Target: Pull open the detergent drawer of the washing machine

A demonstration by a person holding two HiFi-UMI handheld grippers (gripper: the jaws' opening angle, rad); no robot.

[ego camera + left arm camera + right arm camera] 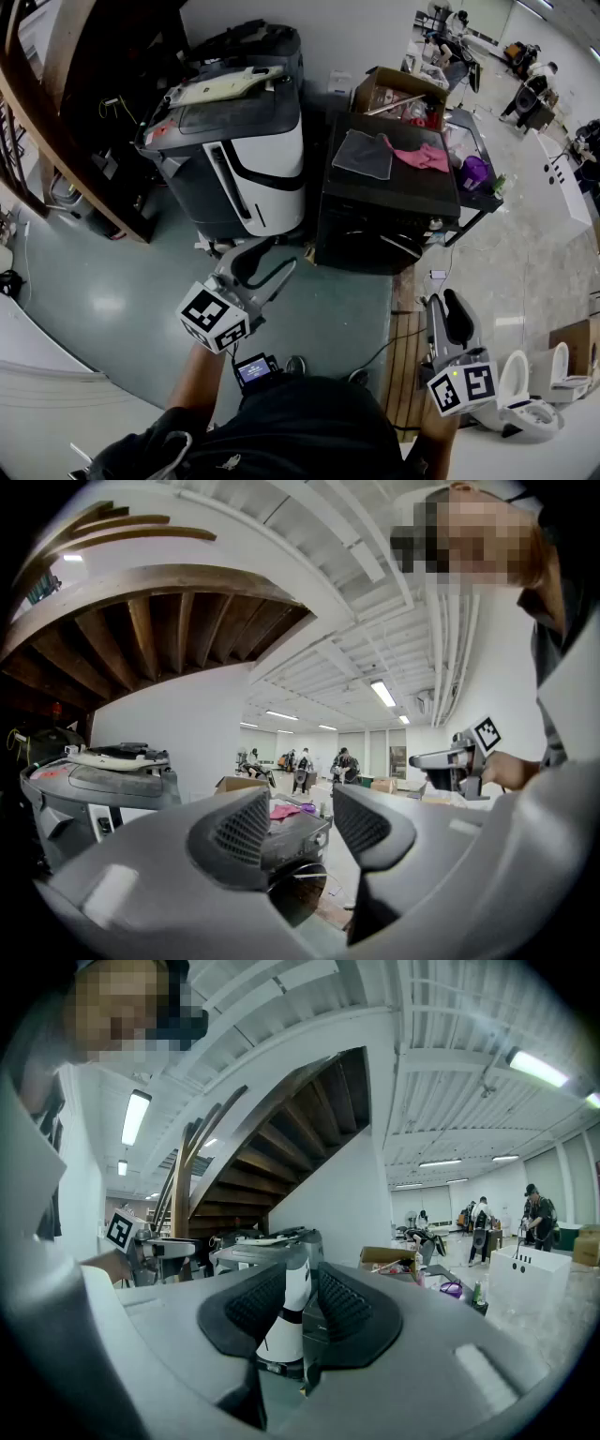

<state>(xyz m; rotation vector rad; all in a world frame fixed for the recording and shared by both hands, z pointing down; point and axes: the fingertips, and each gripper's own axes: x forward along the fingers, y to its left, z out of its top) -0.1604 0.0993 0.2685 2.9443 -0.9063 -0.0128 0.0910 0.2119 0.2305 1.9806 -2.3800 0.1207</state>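
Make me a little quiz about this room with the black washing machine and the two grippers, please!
1. What lies on top of the black washing machine? A: a pink cloth. B: a shoe. C: a banana.
2. True or false: the left gripper is touching the washing machine.
3. Fill in the gap: in the head view, the open cardboard box stands ___ the washing machine.
Key: 1 is A. 2 is false: the left gripper hangs in the air short of the machine, with nothing between its fingers. 3 is behind.
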